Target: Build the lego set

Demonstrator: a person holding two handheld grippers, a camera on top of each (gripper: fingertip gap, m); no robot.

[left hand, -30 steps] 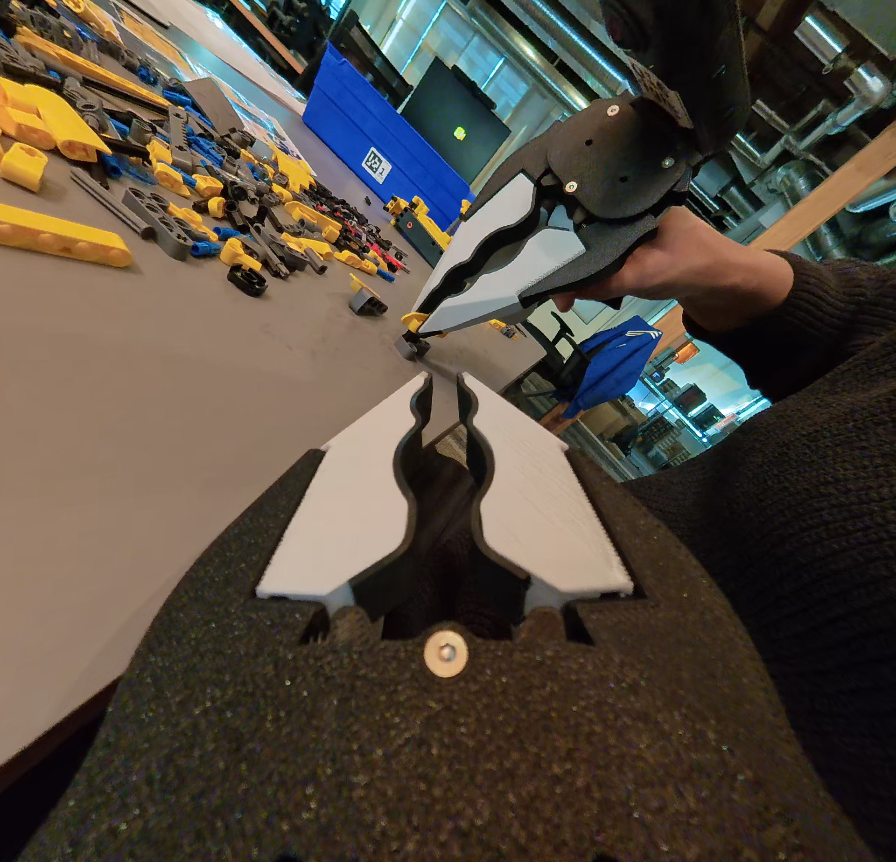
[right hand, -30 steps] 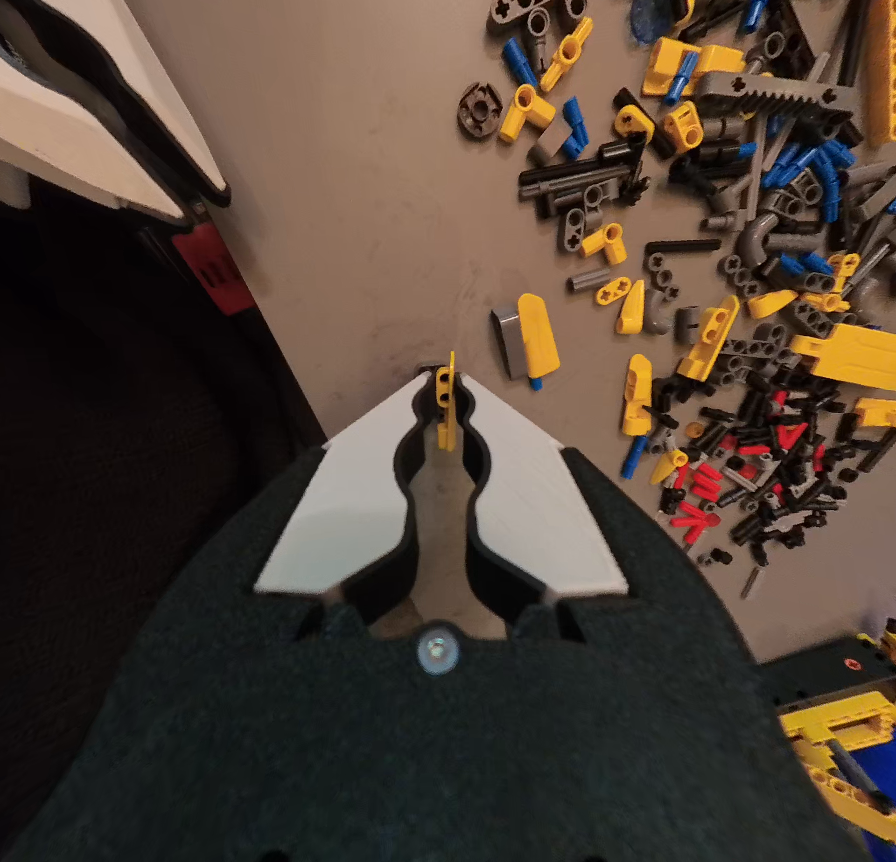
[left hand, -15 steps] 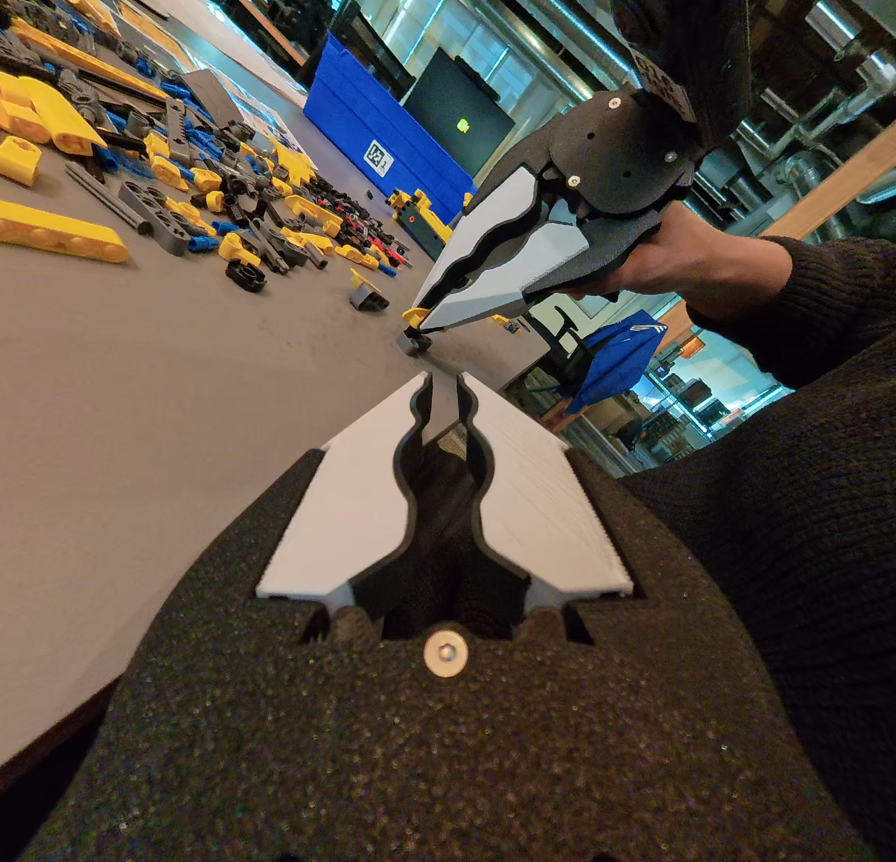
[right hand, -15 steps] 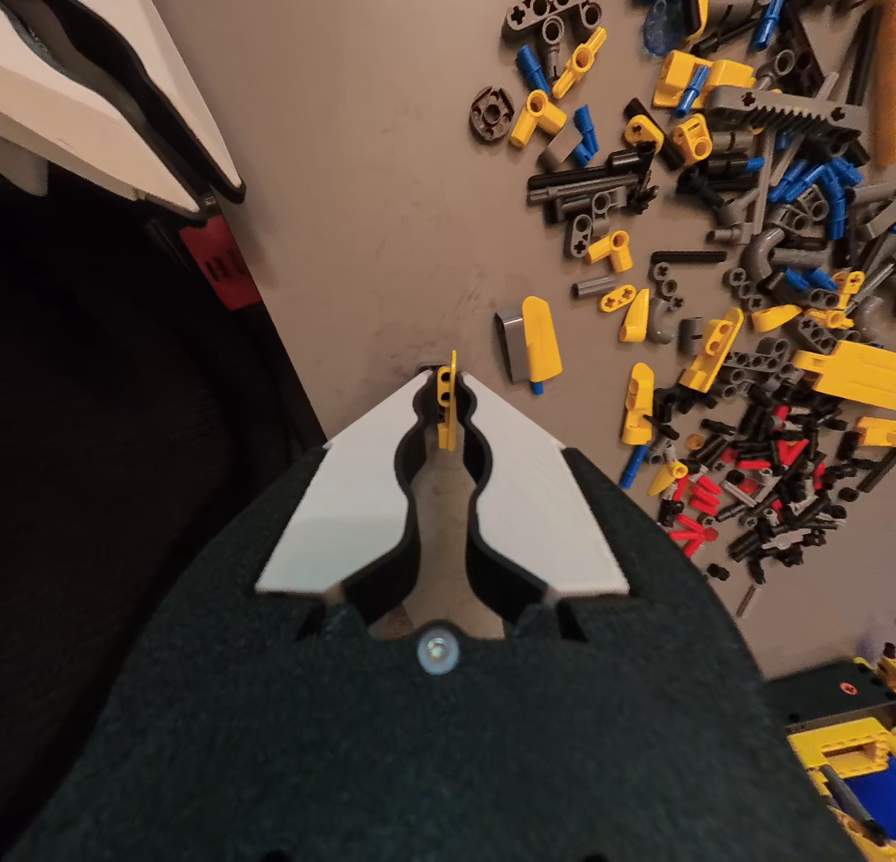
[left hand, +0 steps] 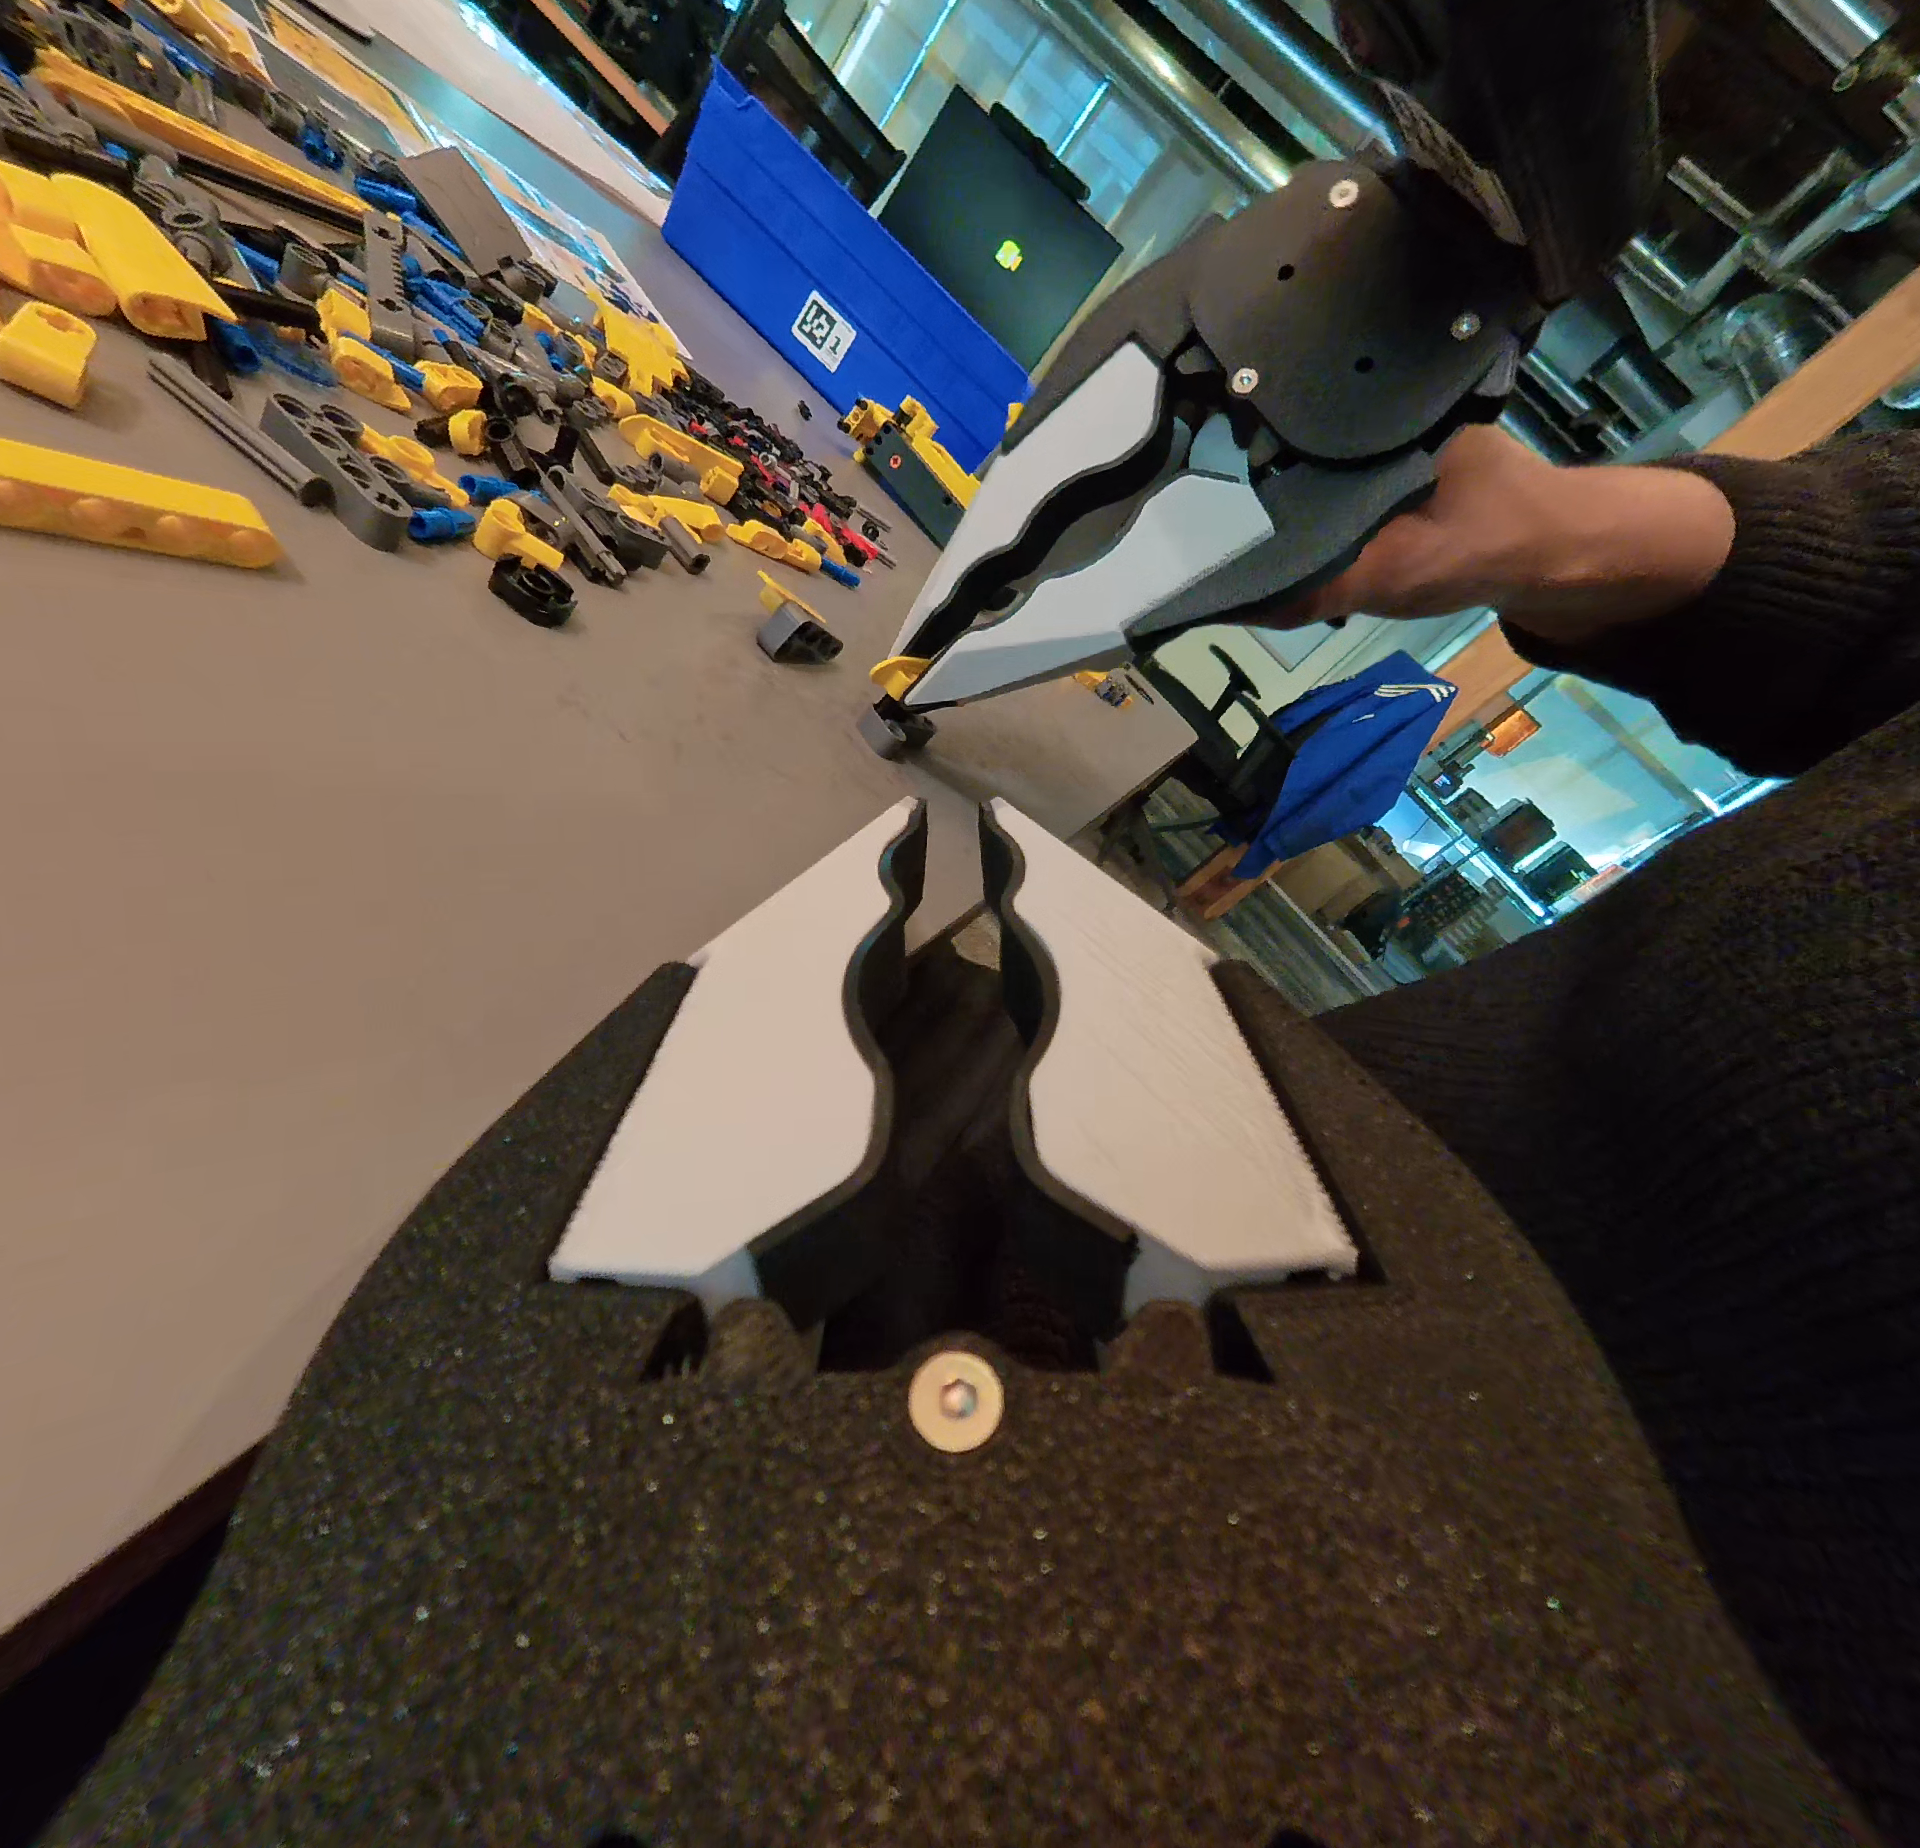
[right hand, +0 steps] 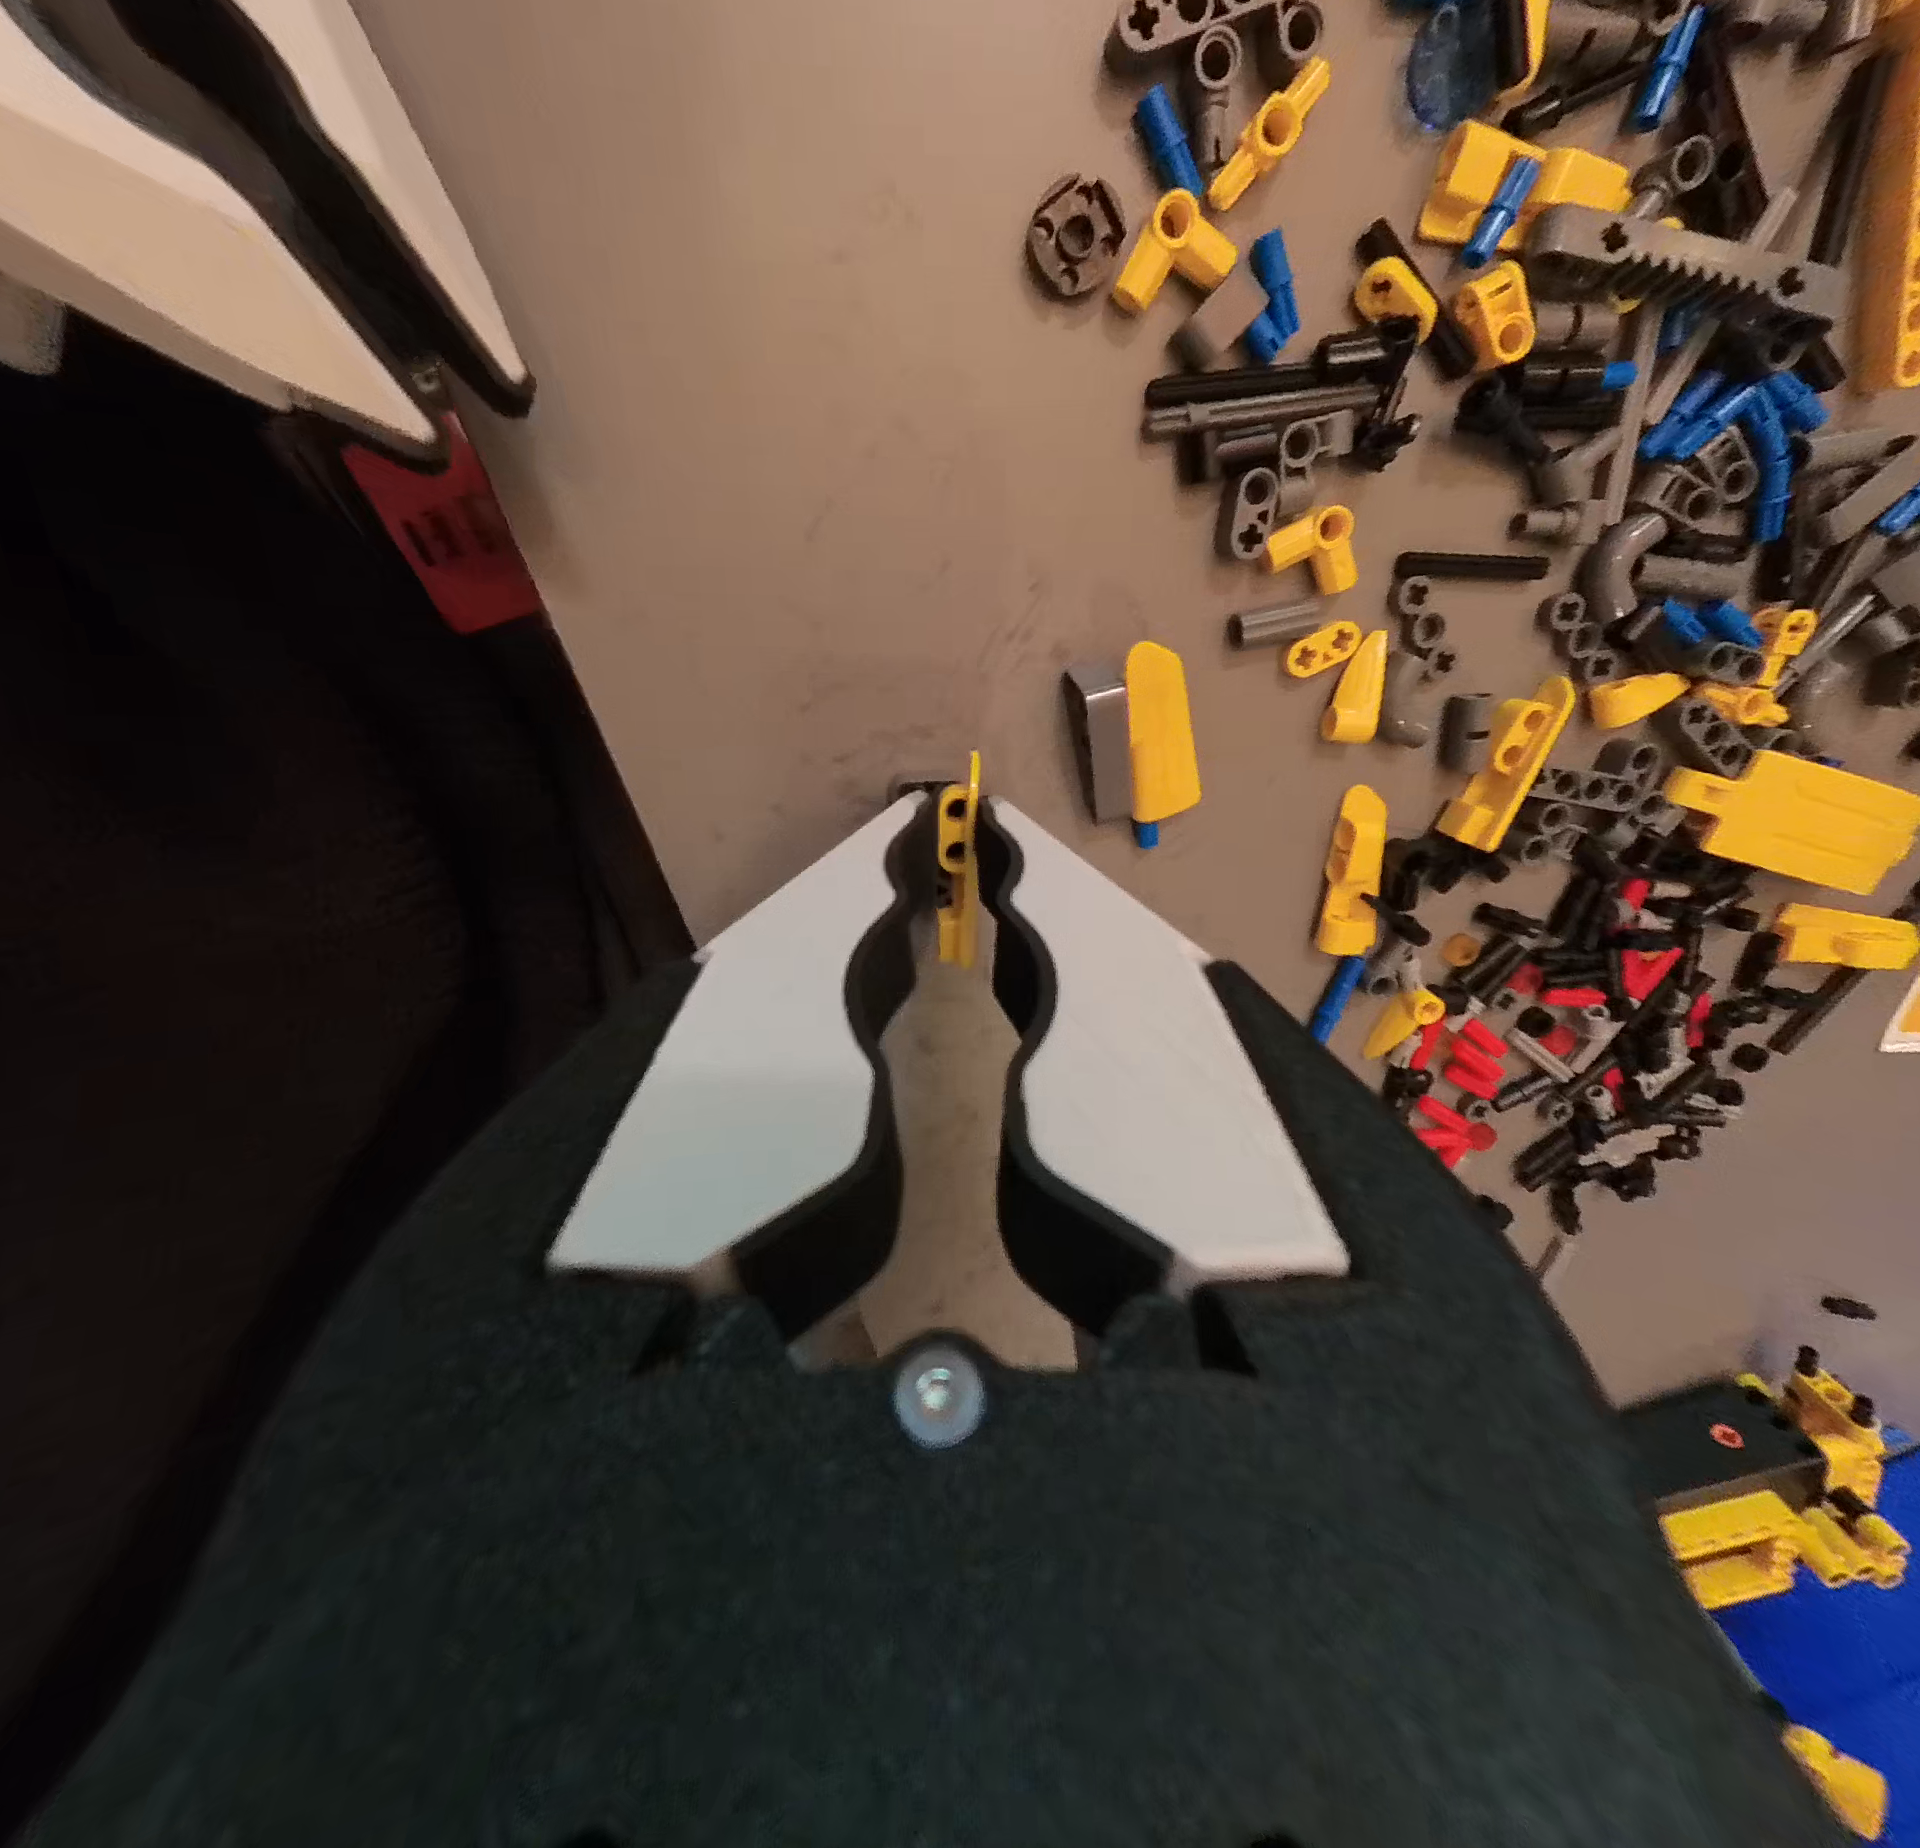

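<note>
My right gripper [right hand: 951, 811] is shut on a thin yellow piece with holes [right hand: 956, 863], held on edge between the tips. In the left wrist view the right gripper [left hand: 906, 692] points down at the grey table [left hand: 416, 863]. The yellow piece [left hand: 900, 670] sits on a small grey-and-black piece [left hand: 894, 733] that rests on the table. My left gripper [left hand: 951, 811] is close to the table's near edge, just short of that piece. Its jaws stand almost together with a narrow slit, and nothing is between them. It also shows at the top left of the right wrist view [right hand: 457, 396].
A spread of yellow, grey, blue, black and red parts [right hand: 1558, 655] covers the table to the right. A grey-and-yellow part [right hand: 1132, 749] lies nearest the tips. A blue bin [left hand: 831, 271] and a black-and-yellow assembly [right hand: 1766, 1486] stand beyond. A person's hand [left hand: 1507, 551] holds the right gripper. About 9 cm separates my left fingertips from my right. My right tips are roughly 35 cm from the black-and-yellow assembly [right hand: 1766, 1486]. Look for it in the left wrist view [left hand: 909, 443] too.
The right gripper has shifted only slightly and still holds the yellow piece down on the small grey piece. The left gripper has hardly moved.
</note>
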